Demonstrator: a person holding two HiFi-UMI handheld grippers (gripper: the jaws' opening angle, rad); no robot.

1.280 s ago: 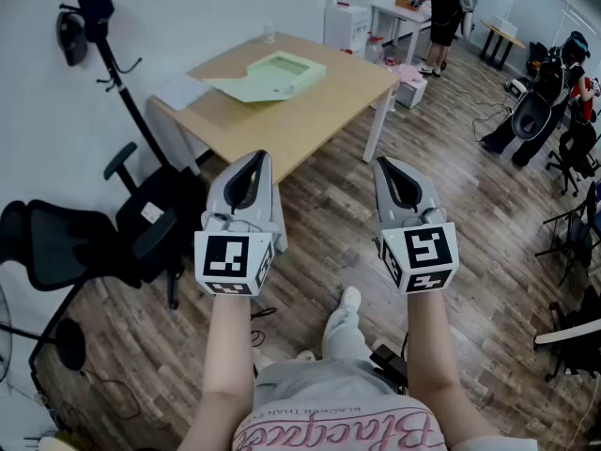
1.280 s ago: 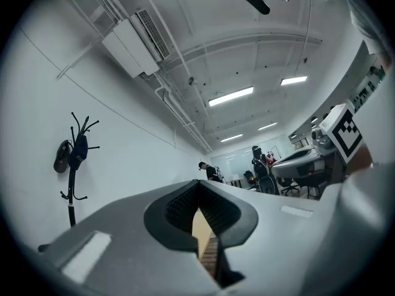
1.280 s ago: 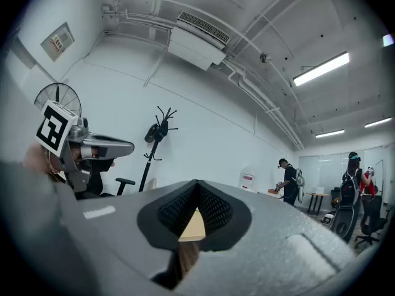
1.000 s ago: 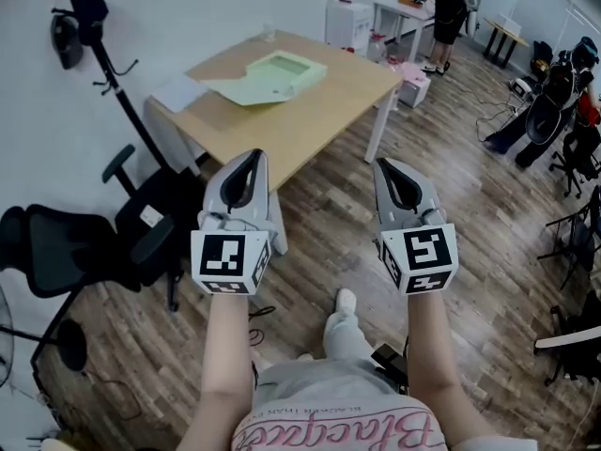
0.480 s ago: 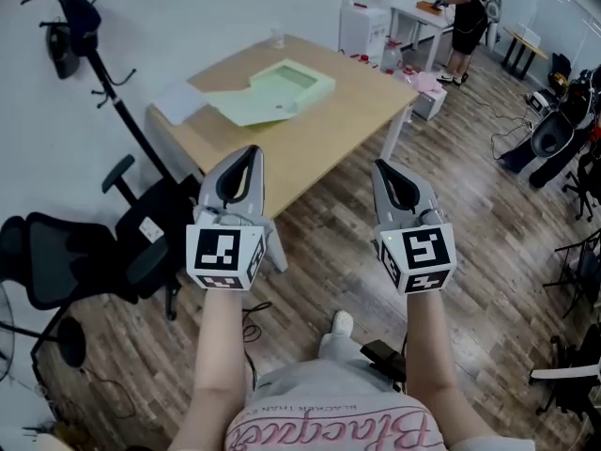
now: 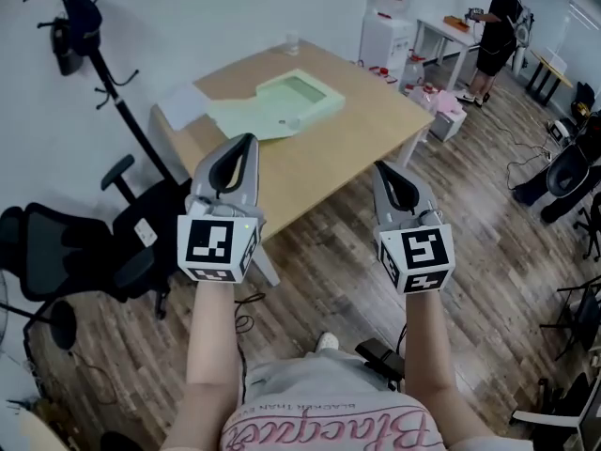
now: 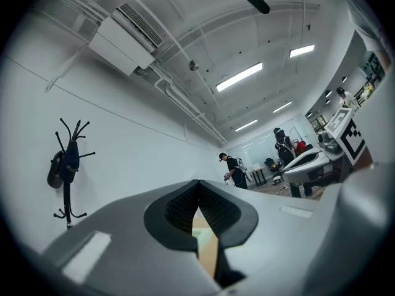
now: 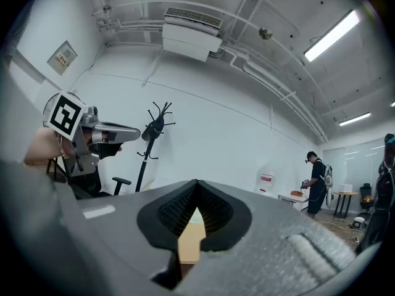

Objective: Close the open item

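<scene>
A pale green box (image 6: 302, 93) lies open on the wooden table (image 6: 352, 148), its lid (image 6: 242, 117) folded flat to the left of the tray. In the head view both grippers are held out short of the table's near edge. My left gripper (image 6: 247, 140) is shut with nothing in it, its tip over the table's near corner. To its right, my right gripper (image 6: 382, 167) is also shut and empty, over the floor by the table edge. In the gripper views the left gripper (image 7: 197, 182) and the right gripper (image 8: 196, 182) show tips met, with only the tabletop seen through the slit.
A white sheet (image 6: 183, 104) and a small cup (image 6: 293, 40) sit on the table's far side. A black office chair (image 6: 66, 247) and a coat rack (image 6: 94, 26) stand at the left. A water dispenser (image 6: 386, 24) and a person (image 6: 498, 17) are at the back right.
The table and green box have come closer and lower in the head view. Both grippers have advanced toward the table, still shut and side by side.
</scene>
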